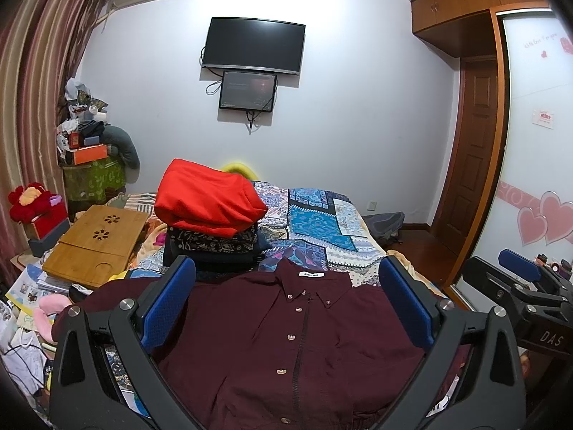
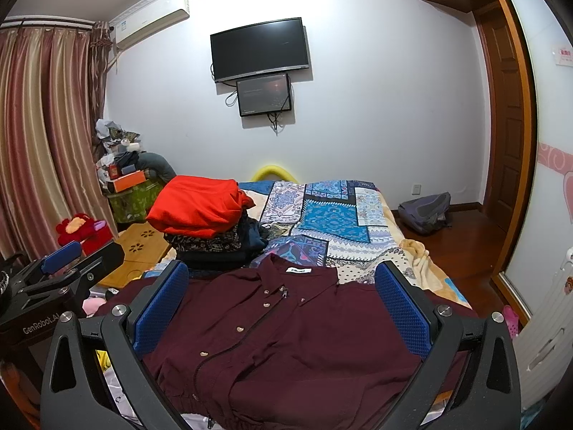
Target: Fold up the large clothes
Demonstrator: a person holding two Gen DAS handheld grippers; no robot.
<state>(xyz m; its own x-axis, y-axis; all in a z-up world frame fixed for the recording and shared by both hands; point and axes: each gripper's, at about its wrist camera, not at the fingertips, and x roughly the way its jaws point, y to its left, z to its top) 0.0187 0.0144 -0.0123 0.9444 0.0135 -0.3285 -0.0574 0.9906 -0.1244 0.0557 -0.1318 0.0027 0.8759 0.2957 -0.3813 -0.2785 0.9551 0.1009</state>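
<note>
Bed (image 1: pixel 315 215) w/ patchwork cover: maroon shirt (image 1: pixel 286 340) flat, clothes stack (image 1: pixel 211 222) at 11 o'clock beyond collar. Left tool (image 1: pixel 286 308) & right tool (image 2: pixel 283 308) both spread, empty. Shirt hem cut off.

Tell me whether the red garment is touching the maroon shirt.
Apart. In the right wrist view, the red garment sits atop a stack of folded clothes, whose dark lower layers separate it from the maroon shirt spread nearer the camera.

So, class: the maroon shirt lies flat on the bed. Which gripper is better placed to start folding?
Probably neither: both the left gripper and right gripper hover open over the maroon shirt, each nearer its own sleeve.
</note>
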